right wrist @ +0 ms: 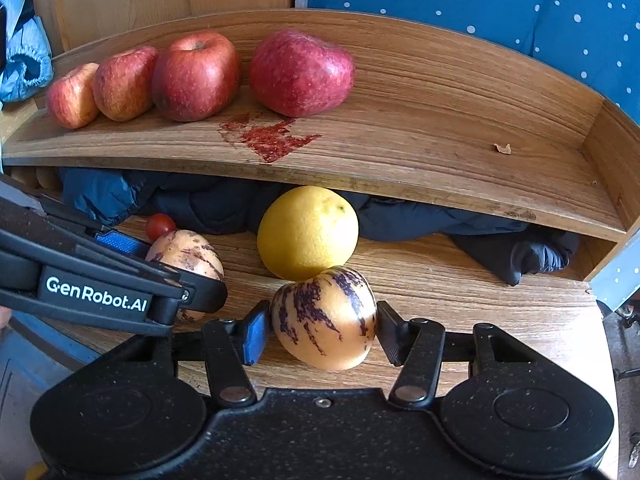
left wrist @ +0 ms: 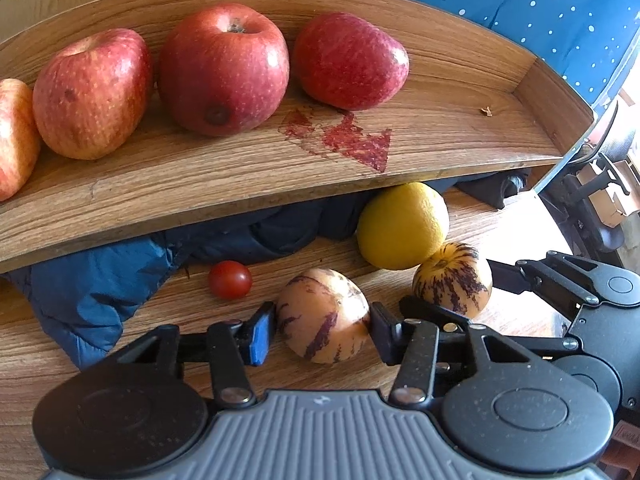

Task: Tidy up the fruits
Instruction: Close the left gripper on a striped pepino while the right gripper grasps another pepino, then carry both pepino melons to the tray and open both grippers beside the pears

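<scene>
The left gripper (left wrist: 323, 330) has a ribbed grey body, the right gripper (right wrist: 322, 332) a speckled black one, both with round black hubs, silver rivets, one blue finger pad (white "GenRobot.AI" lettering marks the left's side).

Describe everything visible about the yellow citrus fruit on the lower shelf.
The yellow citrus fruit is round, with bright, finely dimpled peel and a small stem scar near the top. It sits on the lower wooden shelf, partly under the upper shelf's front edge, with dark blue fabric behind. The striped fruit held by the right gripper touches its front. No gripper holds it.
</scene>
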